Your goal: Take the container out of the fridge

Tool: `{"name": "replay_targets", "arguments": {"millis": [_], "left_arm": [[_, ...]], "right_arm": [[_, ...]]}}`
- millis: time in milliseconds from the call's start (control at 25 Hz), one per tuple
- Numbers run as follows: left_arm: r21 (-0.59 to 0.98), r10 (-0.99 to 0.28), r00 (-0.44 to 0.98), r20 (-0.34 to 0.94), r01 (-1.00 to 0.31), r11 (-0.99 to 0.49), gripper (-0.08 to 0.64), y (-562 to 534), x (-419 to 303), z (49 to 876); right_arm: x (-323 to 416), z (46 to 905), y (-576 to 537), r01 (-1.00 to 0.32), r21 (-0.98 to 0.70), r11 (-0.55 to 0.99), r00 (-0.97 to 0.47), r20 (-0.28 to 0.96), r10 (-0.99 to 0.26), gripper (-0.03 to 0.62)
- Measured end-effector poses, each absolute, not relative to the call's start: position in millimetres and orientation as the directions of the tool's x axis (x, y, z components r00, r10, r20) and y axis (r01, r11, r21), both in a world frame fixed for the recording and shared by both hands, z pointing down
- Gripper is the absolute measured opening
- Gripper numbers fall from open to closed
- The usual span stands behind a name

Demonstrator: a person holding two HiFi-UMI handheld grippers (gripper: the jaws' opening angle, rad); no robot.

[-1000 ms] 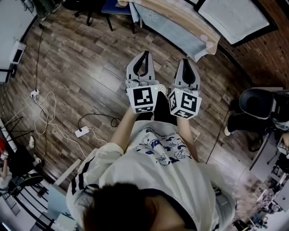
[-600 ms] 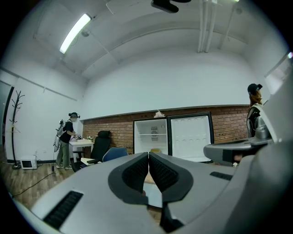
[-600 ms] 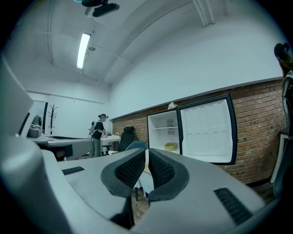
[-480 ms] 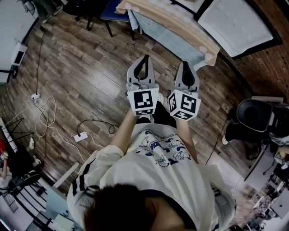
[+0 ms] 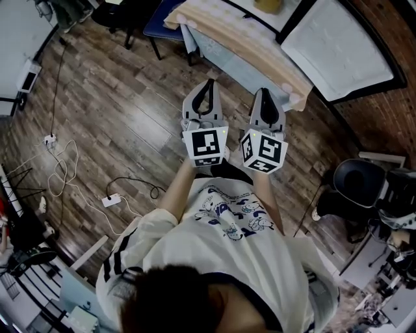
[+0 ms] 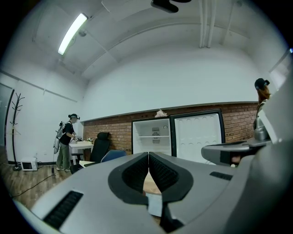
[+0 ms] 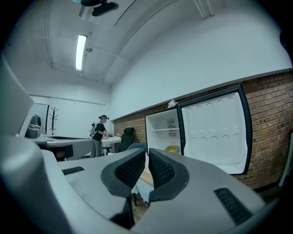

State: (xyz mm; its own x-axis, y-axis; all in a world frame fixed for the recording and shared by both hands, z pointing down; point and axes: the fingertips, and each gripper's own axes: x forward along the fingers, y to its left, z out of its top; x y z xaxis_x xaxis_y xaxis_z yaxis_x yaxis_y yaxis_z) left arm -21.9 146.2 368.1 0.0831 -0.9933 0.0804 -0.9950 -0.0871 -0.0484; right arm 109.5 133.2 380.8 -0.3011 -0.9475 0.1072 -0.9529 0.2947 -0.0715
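Note:
The white fridge [image 7: 165, 133] stands open against a brick wall, its door [image 7: 213, 132] swung to the right. A yellow container [image 7: 171, 149] sits low inside it and also shows at the top edge of the head view [image 5: 268, 5]. My left gripper [image 5: 207, 88] and right gripper [image 5: 268, 94] are held side by side at chest height, pointing toward the fridge and well short of it. Both are shut with nothing in them. In the left gripper view, the fridge [image 6: 153, 137] shows a bare shelf.
A low table with a pale cloth [image 5: 240, 36] stands between me and the fridge. A blue chair [image 5: 162, 13] is beside it. Cables and a power strip [image 5: 109, 200] lie on the wooden floor at left. A black chair [image 5: 351, 188] is at right. A person [image 6: 66, 141] works at a far desk.
The head view has shifted forward: the table, the fridge door and the yellow container have come further into view. Both grippers stay shut, side by side.

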Motion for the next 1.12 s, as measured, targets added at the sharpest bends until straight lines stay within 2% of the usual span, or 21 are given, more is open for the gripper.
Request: {"name": "replay_targets", "arguments": {"millis": [1120], "left_arm": [[-0.045,-0.993,0.039,0.111,-0.998,-0.044,0.020,48,-11,381]], "right_arm": [[115,400,30,-0.932,-0.095,0.350,-0.361,0.135,-0.923,0.043]]}}
